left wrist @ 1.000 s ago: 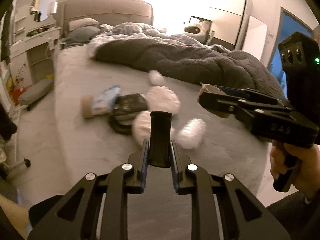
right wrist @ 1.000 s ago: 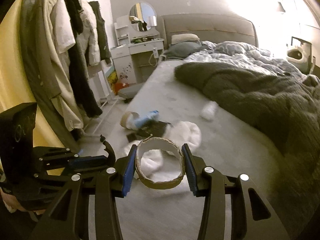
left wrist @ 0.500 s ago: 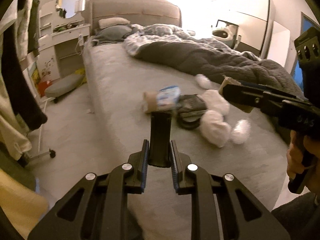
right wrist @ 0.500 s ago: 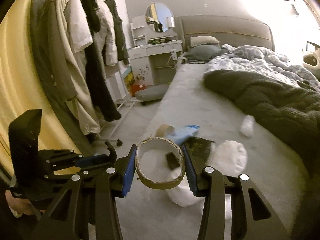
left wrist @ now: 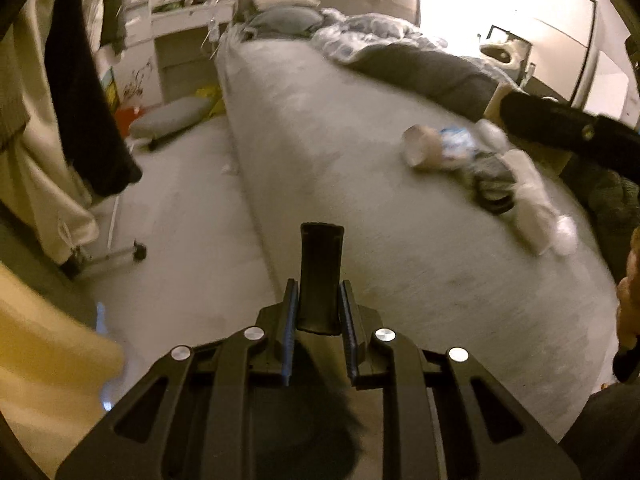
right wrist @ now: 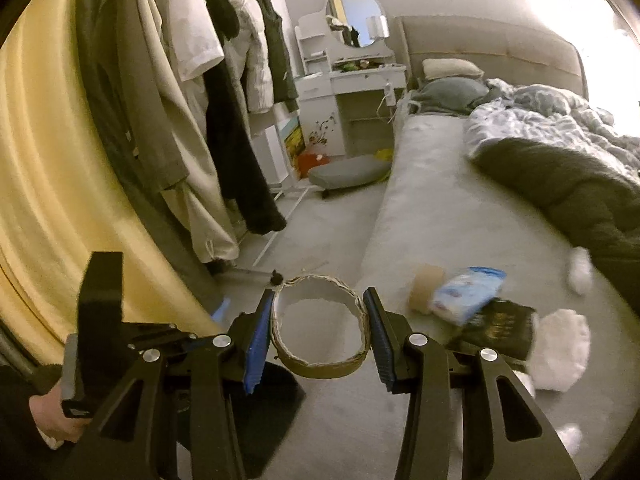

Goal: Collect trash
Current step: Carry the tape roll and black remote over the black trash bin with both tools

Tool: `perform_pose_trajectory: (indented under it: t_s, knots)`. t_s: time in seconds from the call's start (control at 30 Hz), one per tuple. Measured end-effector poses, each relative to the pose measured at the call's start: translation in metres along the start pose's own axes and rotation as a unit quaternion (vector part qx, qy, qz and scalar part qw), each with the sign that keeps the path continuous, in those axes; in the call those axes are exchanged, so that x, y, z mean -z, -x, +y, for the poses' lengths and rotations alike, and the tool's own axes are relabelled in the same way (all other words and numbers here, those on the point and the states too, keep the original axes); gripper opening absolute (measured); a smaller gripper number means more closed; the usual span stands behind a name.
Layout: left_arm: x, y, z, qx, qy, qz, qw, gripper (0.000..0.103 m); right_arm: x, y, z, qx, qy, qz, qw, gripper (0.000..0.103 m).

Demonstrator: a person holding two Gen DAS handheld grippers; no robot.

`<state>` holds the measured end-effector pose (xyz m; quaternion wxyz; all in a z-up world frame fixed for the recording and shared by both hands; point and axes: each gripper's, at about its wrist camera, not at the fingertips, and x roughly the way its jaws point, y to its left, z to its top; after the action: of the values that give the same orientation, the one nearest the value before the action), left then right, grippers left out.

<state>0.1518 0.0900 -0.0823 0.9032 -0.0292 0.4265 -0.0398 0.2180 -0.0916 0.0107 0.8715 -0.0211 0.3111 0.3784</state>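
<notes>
Right wrist view shows the right gripper [right wrist: 319, 330] jaws pinching a cardboard ring [right wrist: 319, 330] that may crumple and drop; the left gripper [left wrist: 319, 312] jaws clamp a black strip [left wrist: 321, 276] that could slide out; trash remains on the bed [right wrist: 420, 200].

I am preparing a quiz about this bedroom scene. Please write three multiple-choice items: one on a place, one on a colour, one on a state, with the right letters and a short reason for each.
1. Where does the paper cup lie?
A. on the floor
B. on the bed
C. on the vanity desk

2. What colour are the pads of the right tool?
A. blue
B. red
C. green

3. What is the state of the right tool?
A. open and empty
B. shut on a cardboard ring
C. shut on a sock

Answers:
1 B: the paper cup lies on its side on the bed, beside a blue and white wrapper.
2 A: the pads are blue.
3 B: the right tool has both pads against the cardboard ring.
</notes>
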Motion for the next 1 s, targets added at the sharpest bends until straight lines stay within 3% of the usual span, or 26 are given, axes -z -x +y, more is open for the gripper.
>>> perform_pose_trajectory:
  t_s: [0.33,0.6,0.63,0.77,1.0]
  knots:
    - [0.028,-0.022,0.056,-0.027,0.040,0.083,0.9954,0.022,-0.008,-0.042,0.043,-0.031,0.018,0.031,0.999,0.045]
    - [0.057,-0.036,0.094,-0.015,0.084,0.157,0.9838,0.022,-0.006,-0.077,0.073,-0.047,0.035,0.068,0.996,0.045]
    - [0.061,-0.037,0.098,-0.014,0.087,0.165,0.9822,0.017,-0.006,-0.082,0.076,-0.049,0.036,0.072,0.996,0.045]
    - [0.072,-0.039,0.113,-0.010,0.100,0.189,0.9768,0.010,-0.002,-0.100,0.089,-0.051,0.042,0.092,0.994,0.045]
    - [0.084,-0.043,0.136,-0.019,0.113,0.221,0.9685,0.010,0.011,-0.131,0.100,-0.054,0.042,0.136,0.988,0.045]
